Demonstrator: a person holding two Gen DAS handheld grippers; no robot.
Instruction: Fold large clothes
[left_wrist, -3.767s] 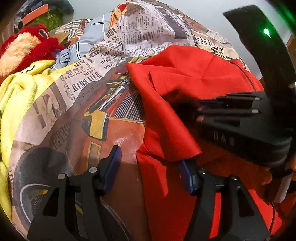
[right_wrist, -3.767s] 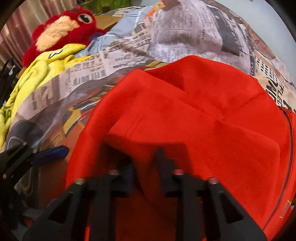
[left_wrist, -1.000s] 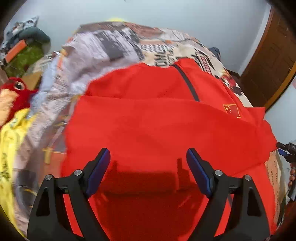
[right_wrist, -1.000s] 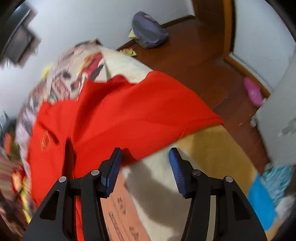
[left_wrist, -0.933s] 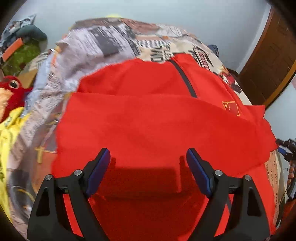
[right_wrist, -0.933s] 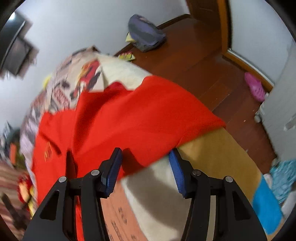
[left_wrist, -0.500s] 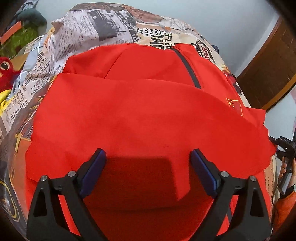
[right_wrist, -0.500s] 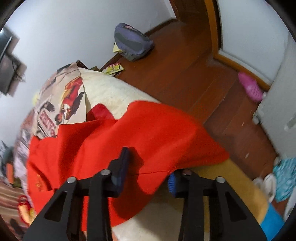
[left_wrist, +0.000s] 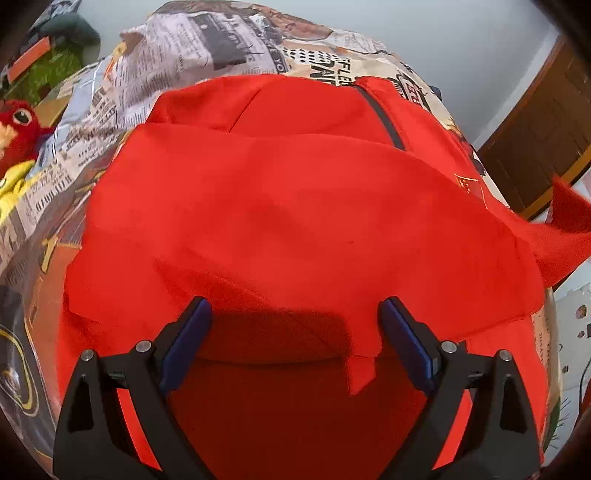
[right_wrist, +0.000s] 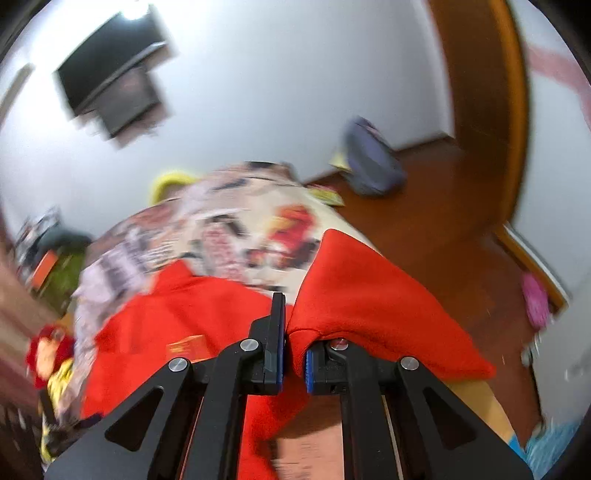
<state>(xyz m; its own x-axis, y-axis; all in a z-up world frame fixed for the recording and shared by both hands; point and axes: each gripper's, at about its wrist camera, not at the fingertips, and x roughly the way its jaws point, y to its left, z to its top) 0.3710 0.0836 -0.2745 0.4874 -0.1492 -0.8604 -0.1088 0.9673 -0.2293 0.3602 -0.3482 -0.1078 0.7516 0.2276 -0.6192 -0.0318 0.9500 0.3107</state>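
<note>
One red jacket (left_wrist: 295, 206): right gripper (right_wrist: 293, 354) pinches it; left gripper (left_wrist: 295, 332) gapes wide, empty.

Right gripper (right_wrist: 293, 354): closed from wide apart onto red jacket (left_wrist: 295, 221) sleeve end at bed (left_wrist: 221, 44) right edge, lifted it. Left gripper (left_wrist: 295, 339): advanced over jacket's near fold.

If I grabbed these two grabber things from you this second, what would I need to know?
Right gripper: shut on a sleeve end of the red jacket, lifted off the bed.
Left gripper: open, holding nothing, over the jacket's near part.
Jacket lies spread on the bed, one layer already folded across it.
Left: lay the held sleeve over the body, then fold the rest down.
</note>
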